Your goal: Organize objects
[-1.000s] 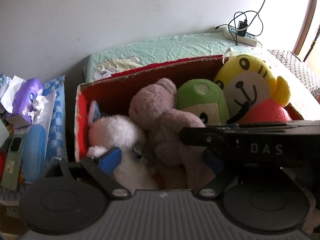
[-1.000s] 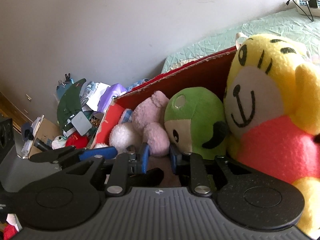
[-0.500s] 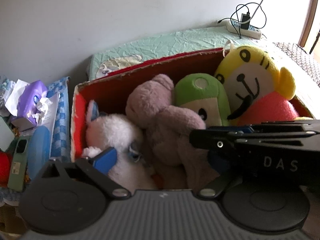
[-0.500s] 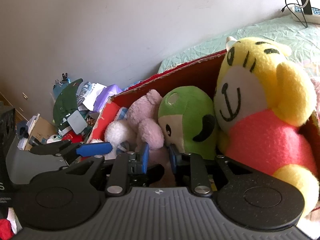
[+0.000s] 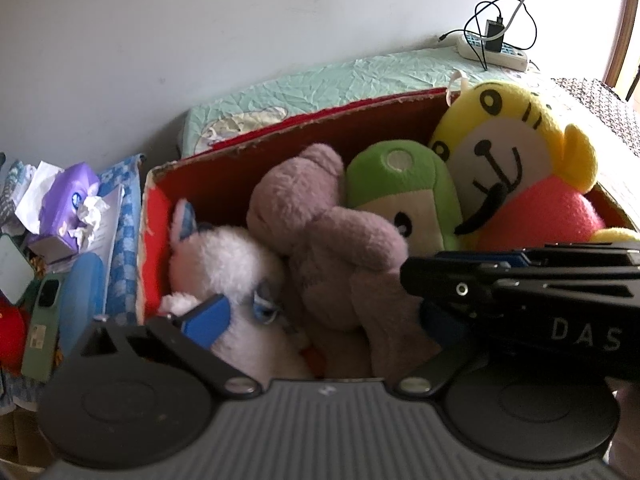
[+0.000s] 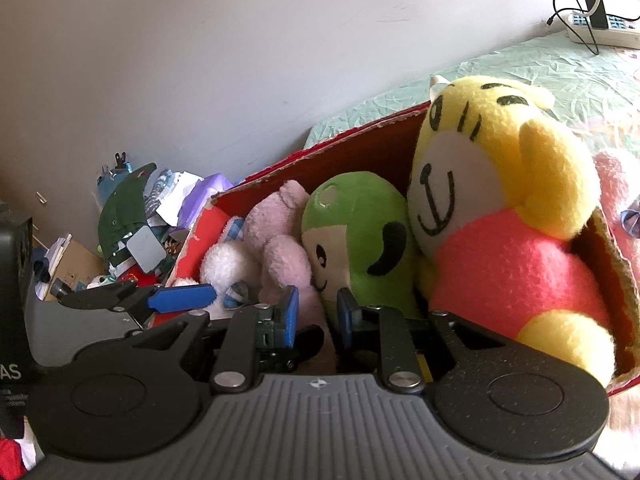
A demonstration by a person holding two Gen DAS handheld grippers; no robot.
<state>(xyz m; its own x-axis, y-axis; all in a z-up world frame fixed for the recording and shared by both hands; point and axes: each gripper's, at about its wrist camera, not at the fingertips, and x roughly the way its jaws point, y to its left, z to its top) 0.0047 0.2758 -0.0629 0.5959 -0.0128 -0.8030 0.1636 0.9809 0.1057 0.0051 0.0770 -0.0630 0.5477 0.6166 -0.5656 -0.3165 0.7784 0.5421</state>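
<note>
A red cardboard box (image 5: 320, 124) holds a white plush (image 5: 228, 260), a mauve bear (image 5: 320, 240), a green plush (image 5: 400, 184) and a yellow tiger in a pink shirt (image 5: 520, 168). My left gripper (image 5: 320, 320) hangs over the box's near side, its jaws opening wide. The bear's legs and the white plush lie between its pads, untouched. My right gripper (image 6: 318, 316) reaches in from the right, crossing the left wrist view as a black bar (image 5: 408, 280). Its blue pads stand a narrow gap apart over the bear's leg, with nothing seen pinched.
Left of the box lies clutter: a purple tissue pack (image 5: 68, 196), a blue case (image 5: 84, 292), a green phone (image 5: 42, 320). Behind it is a mint-green sheet (image 5: 340, 84) with a power strip (image 5: 492, 50). A pink plush (image 6: 616, 184) lies outside the box's right wall.
My left gripper's jaws have spread wider around the bear and white plush. The right gripper's pads have drawn slightly closer. The plush toys in the box have stayed put.
</note>
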